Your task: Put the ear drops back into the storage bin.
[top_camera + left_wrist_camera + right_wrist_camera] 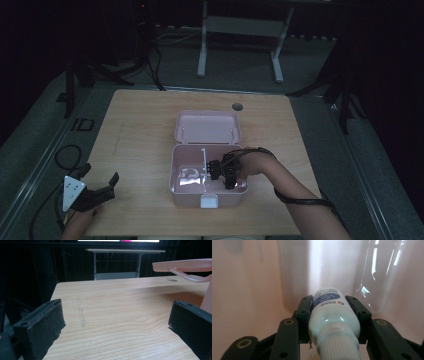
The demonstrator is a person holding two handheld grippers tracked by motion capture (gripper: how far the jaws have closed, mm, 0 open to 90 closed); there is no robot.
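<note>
The person is lowering a small white bottle [333,317] into the right compartment of an open pink storage box [174,170], which is sitting near the front edge of the wooden table [135,140], a little right of the middle. The right gripper [226,176] is pinching the bottle across its body, one black jaw on each side, with the ribbed cap toward the camera and the base pointing away, down into the box. Its long axis is running along the gripper's own reach, so in the high view it is standing steeply, base lowermost, rather than lying flat.

The left gripper [102,189] is resting near the front left corner of the table with its jaws spread wide and nothing between them, well apart from the box.

The likely trouble lies in the tight space. A clear plastic insert [384,275] is standing just beside the bottle on one side and the pink wall is close on the other, so a slight sideways drift could knock the bottle against either and twist it in the pads. The body looks smooth and glossy, so it could slip if it is nudged. If the jaws are spread before the base is seated on the box floor, the bottle may topple. The hinged lid [207,126] is lying open behind and seems out of the way.
</note>
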